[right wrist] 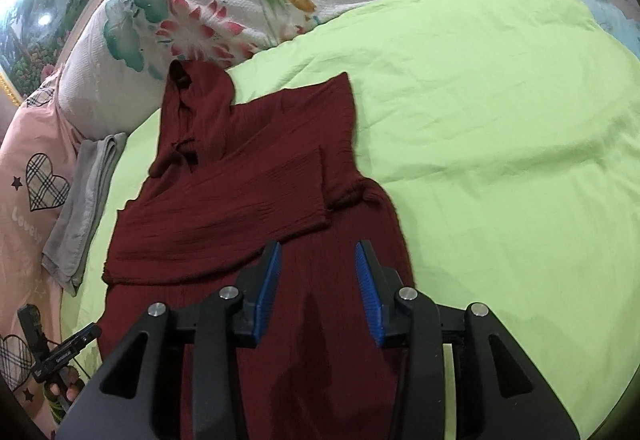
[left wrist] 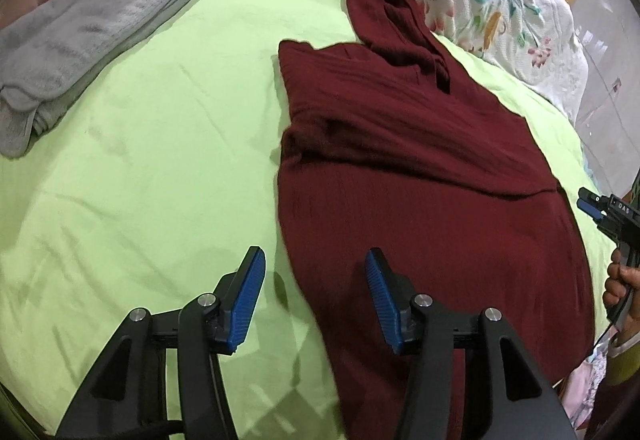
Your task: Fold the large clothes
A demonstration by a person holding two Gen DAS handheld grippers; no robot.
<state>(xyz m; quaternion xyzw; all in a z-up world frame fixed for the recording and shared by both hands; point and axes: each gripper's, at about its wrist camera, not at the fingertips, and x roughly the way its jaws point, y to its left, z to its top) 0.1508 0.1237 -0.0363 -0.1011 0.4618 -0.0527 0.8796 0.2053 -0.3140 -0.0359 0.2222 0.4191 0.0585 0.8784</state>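
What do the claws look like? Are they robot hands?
A person holds them. The left claw and the right claw look the same: two flat fingers with ribbed blue pads on black plastic arms shaped like triangles with holes, joined by round silver bolts. From the side, the right claw shows white letters on its black body and a thin black cable below.

Even, fairly bright indoor light, no harsh glare. Soft gripper shadows fall on the green sheet (left wrist: 160, 144) and the dark red garment (right wrist: 312, 340). Heavy fisheye bend at the edges, black vignette in corners. Slight softness and compression smear throughout; a bright spot reflects on the framed picture (right wrist: 44, 18).
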